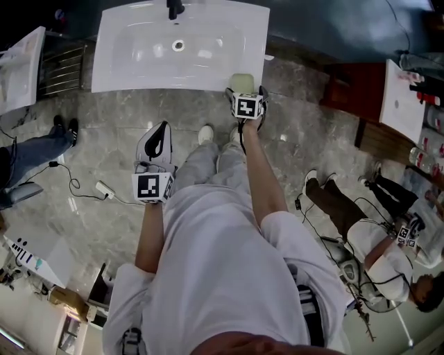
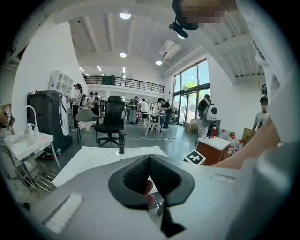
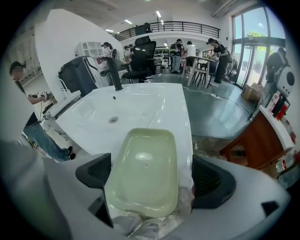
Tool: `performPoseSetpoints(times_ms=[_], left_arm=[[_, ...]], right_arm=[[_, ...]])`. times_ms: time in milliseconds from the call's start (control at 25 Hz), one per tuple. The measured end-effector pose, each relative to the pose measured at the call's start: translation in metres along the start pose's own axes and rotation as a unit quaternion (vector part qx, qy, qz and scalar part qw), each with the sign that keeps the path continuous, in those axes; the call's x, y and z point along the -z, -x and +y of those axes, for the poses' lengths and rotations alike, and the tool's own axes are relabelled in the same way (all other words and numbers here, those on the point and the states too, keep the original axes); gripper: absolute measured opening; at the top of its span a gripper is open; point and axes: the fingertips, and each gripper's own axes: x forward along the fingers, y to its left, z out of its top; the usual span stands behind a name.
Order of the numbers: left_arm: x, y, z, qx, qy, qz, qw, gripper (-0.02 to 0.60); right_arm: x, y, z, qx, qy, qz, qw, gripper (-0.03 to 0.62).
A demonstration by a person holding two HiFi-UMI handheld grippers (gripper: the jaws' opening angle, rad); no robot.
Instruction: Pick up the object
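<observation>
A pale green, shallow soap dish [image 3: 145,171] lies on the front right corner of the white sink basin [image 3: 140,101]; in the head view the dish [image 1: 241,80] peeks out beyond the marker cube. My right gripper [image 3: 151,177] [image 1: 245,91] straddles it, jaws wide. The left pad [image 3: 96,171] sits at the dish's edge, while the right pad [image 3: 211,180] stands slightly apart, with crumpled clear wrap under the dish. My left gripper [image 1: 161,130] hovers over the floor in front of the sink [image 1: 139,69], jaws shut with nothing held [image 2: 151,180].
A black faucet [image 1: 175,8] stands at the sink's back. A wooden cabinet [image 1: 354,90] is to the right, a metal rack [image 1: 62,66] and another white basin [image 1: 21,66] to the left. A cable and plug [image 1: 104,188] lie on the floor. People [image 1: 374,236] sit nearby.
</observation>
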Motion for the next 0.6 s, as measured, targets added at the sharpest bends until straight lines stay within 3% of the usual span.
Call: performPoseSetpoints(times_ms=[160, 400, 600], left_arm=[[-0.0010, -0.0037, 0.0004, 0.005, 0.001, -0.002, 1.0000, -0.002], [-0.0019, -0.0067, 0.0028, 0.007, 0.004, -0.004, 1.0000, -0.002], [-0.0018, -0.0081, 0.0018, 0.009, 0.001, -0.004, 0.9999, -0.002]], right_arm=[[-0.0016, 0.0014, 0.0082, -0.006, 0.008, 0.012, 1.000, 0.454], [-0.0051, -0.0022, 0.0082, -0.007, -0.003, 0.031, 1.000, 0.446], [-0.0058, -0.0019, 0.0109, -0.010, 0.044, 0.034, 0.998, 0.440]])
